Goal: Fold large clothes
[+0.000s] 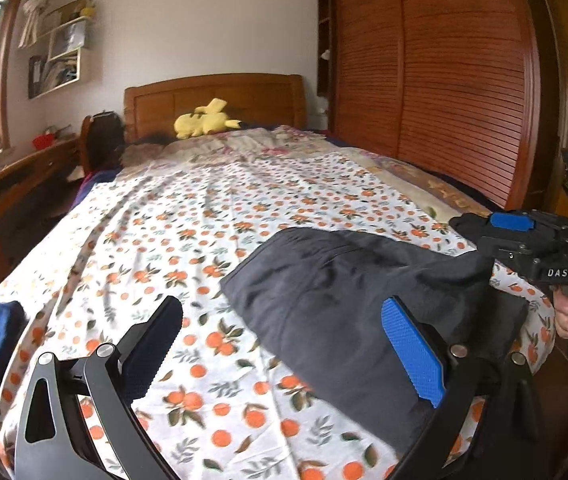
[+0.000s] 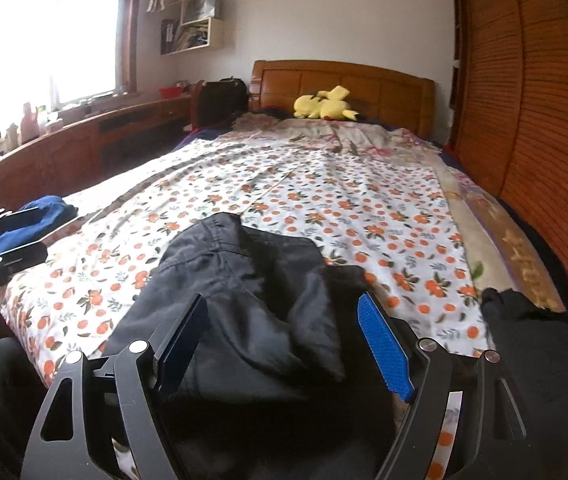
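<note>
Bedroom w/ a wooden bed along a louvred wardrobe (image 1: 443, 80), window on the far side, wall shelves (image 2: 198, 20) above a long desk. The bed is covered by an orange-print sheet (image 1: 204, 216), a yellow plush toy (image 1: 206, 118) sits up by the headboard (image 1: 220, 96).

The task garment is a dark, black-ish piece of clothing (image 2: 244, 280), prob. trousers or a jacket, can't say which. It lies at the foot end of the bed, bunched up, w/ a seam or pocket edge showing on top and a loose flap thrown over the middle. Part of it hangs off the near edge toward the person.

The left gripper (image 1: 284, 348) hovers over bare sheet just left of the garment, jaws wide apart, nothing between them. The right gripper (image 2: 284, 344) is right above the garment's near end, jaws also spread wide, fabric beneath but not pinched as far as I can see. In the left view the right tool's side shows beyond the garment.

Progress: early, I'd say. The piece isn't spread flat, no clean fold line visible, edges don't line up. Left to do: grab it, smooth it out on the sheet, then fold.

A blue garment (image 2: 44, 208) sits in a heap at the left edge of the bed, another dark item (image 2: 531, 320) at the right corner. Neither looks folded, so prob. more work after this one.
</note>
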A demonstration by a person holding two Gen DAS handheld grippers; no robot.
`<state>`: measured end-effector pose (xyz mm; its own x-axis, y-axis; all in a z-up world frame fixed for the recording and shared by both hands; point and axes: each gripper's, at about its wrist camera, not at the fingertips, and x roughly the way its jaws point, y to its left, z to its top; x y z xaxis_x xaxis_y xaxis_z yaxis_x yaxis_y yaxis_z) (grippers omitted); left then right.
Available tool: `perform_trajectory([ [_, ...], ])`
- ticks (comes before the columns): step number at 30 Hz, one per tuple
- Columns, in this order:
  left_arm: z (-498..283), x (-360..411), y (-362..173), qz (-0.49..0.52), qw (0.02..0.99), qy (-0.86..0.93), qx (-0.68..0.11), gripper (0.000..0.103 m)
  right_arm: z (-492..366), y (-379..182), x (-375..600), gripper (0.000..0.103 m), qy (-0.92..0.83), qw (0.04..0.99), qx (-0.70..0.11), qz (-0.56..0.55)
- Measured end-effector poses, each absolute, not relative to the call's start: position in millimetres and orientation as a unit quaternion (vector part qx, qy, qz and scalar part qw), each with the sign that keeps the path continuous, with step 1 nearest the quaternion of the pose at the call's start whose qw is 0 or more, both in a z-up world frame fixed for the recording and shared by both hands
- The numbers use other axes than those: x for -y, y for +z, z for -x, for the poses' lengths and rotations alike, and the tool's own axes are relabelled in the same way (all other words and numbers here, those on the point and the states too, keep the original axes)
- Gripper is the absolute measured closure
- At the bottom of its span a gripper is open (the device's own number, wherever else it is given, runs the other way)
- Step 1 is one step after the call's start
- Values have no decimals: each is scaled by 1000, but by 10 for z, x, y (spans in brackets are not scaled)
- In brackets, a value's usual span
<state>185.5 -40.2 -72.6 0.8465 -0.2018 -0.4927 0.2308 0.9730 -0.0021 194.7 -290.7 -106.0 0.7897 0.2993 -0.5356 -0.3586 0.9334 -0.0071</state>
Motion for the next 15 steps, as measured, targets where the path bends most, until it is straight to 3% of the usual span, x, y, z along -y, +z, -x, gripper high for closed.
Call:
perform_trajectory([
  [15,-1760,-65,-1081,-14,959,-87,-271,3,-2141,-1451,2567,28,172,923,-333,83],
])
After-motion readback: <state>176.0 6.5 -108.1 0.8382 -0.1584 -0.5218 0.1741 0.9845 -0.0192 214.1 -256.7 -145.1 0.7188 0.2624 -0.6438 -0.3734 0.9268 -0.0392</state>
